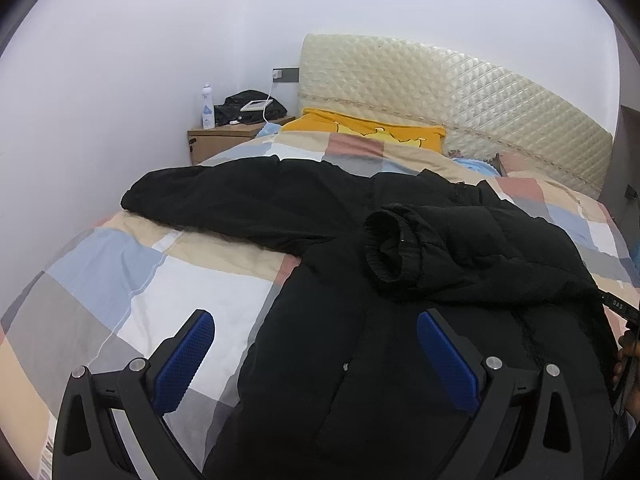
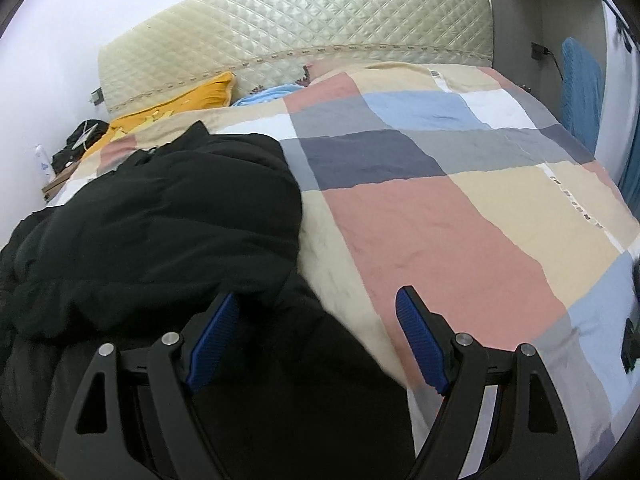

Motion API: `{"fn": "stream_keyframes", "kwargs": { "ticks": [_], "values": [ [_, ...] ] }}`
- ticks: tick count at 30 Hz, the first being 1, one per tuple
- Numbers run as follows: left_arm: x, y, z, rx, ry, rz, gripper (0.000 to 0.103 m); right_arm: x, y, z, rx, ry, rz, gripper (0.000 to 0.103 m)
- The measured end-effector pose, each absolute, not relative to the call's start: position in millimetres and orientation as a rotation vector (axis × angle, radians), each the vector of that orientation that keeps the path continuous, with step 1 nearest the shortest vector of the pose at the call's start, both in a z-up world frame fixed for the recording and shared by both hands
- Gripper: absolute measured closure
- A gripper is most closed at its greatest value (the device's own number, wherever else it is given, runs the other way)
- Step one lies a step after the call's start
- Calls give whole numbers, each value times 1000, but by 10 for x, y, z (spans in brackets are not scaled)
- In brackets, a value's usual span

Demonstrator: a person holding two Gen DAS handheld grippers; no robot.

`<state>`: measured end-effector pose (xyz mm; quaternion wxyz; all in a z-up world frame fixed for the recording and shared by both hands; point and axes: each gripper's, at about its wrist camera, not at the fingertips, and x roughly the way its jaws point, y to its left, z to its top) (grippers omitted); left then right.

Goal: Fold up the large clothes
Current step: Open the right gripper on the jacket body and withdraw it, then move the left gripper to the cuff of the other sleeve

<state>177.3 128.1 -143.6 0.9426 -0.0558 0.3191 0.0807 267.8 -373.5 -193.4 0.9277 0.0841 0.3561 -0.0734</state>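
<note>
A large black padded jacket point(image 1: 360, 360) lies on a bed with a checked quilt point(image 1: 120, 280). One sleeve point(image 1: 224, 200) stretches out to the left; the other sleeve's cuff point(image 1: 396, 248) is folded over the jacket's body. My left gripper point(image 1: 316, 328) is open, hovering above the jacket's lower left edge. In the right wrist view the jacket point(image 2: 160, 216) fills the left side. My right gripper point(image 2: 320, 312) is open over the jacket's right edge and the quilt point(image 2: 460, 200); its left finger point(image 2: 212, 340) touches the fabric.
A quilted cream headboard point(image 1: 440, 92) stands at the far end, with a yellow pillow point(image 1: 372, 130) before it. A wooden nightstand point(image 1: 224, 140) at far left holds a spray bottle point(image 1: 207, 106) and a black bag. Blue cloth point(image 2: 580, 88) hangs at the right wall.
</note>
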Motion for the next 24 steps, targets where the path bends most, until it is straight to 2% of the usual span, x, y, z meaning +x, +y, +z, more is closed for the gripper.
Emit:
{"fn": "stream_keyframes", "kwargs": {
  "ticks": [14, 24],
  "values": [
    [1597, 1124, -1302, -83, 627, 124, 1, 1750, -3074, -1109, 122, 614, 49, 22],
    [1499, 1047, -1271, -106, 653, 83, 1, 1074, -2733, -1036, 95, 613, 163, 22]
  ]
}}
